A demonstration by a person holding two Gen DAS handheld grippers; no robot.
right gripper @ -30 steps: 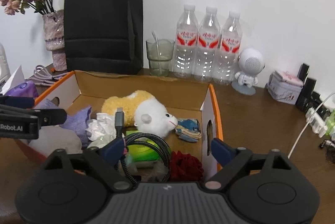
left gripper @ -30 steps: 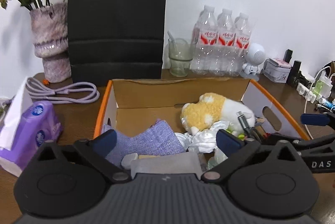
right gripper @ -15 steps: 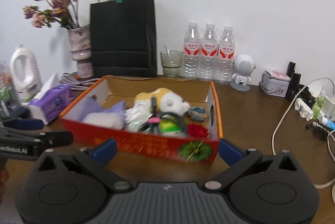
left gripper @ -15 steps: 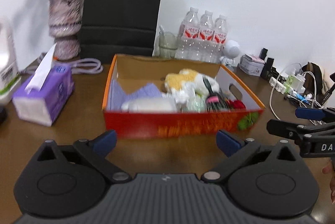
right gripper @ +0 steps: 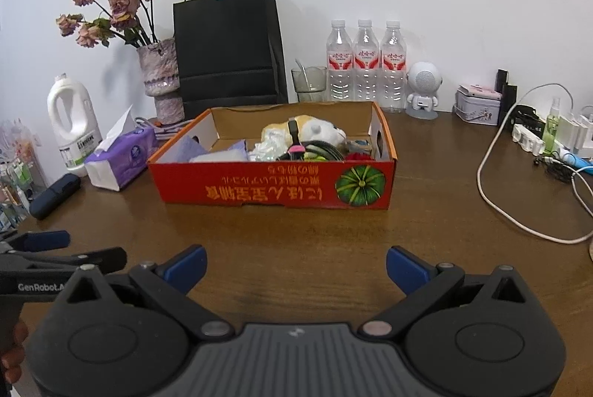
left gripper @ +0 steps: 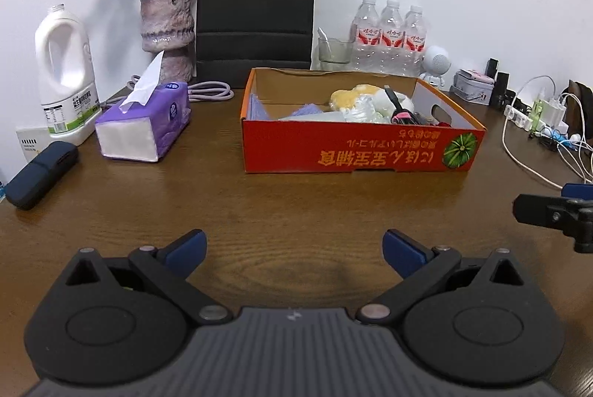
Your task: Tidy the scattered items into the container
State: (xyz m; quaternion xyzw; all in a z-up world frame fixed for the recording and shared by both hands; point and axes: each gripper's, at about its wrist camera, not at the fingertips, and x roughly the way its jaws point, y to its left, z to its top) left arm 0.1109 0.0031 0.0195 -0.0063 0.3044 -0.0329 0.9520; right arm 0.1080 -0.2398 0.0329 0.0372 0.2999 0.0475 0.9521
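The red cardboard box (left gripper: 355, 152) (right gripper: 274, 185) stands mid-table. Inside lie a yellow and white plush toy (left gripper: 365, 98) (right gripper: 315, 132), purple cloth (left gripper: 304, 109) (right gripper: 192, 148), a black cable (right gripper: 318, 150), crumpled white plastic (right gripper: 268, 146) and a red item (right gripper: 357, 156). My left gripper (left gripper: 292, 248) is open and empty, low over the bare table in front of the box. My right gripper (right gripper: 296, 265) is open and empty, also in front of the box. Each gripper shows at the edge of the other's view.
A purple tissue pack (left gripper: 144, 122), white jug (left gripper: 65, 74), dark case (left gripper: 40, 174), flower vase (left gripper: 166, 26), black paper bag (left gripper: 255, 11), glass (left gripper: 333, 50), three water bottles (left gripper: 389, 33), a white robot figure (left gripper: 435, 63), a tin (left gripper: 474, 91) and chargers with cables (right gripper: 537, 145) ring the box.
Both grippers have pulled back from over the box towards the table's near side. The box now shows whole, further away. Both stayed open and empty.
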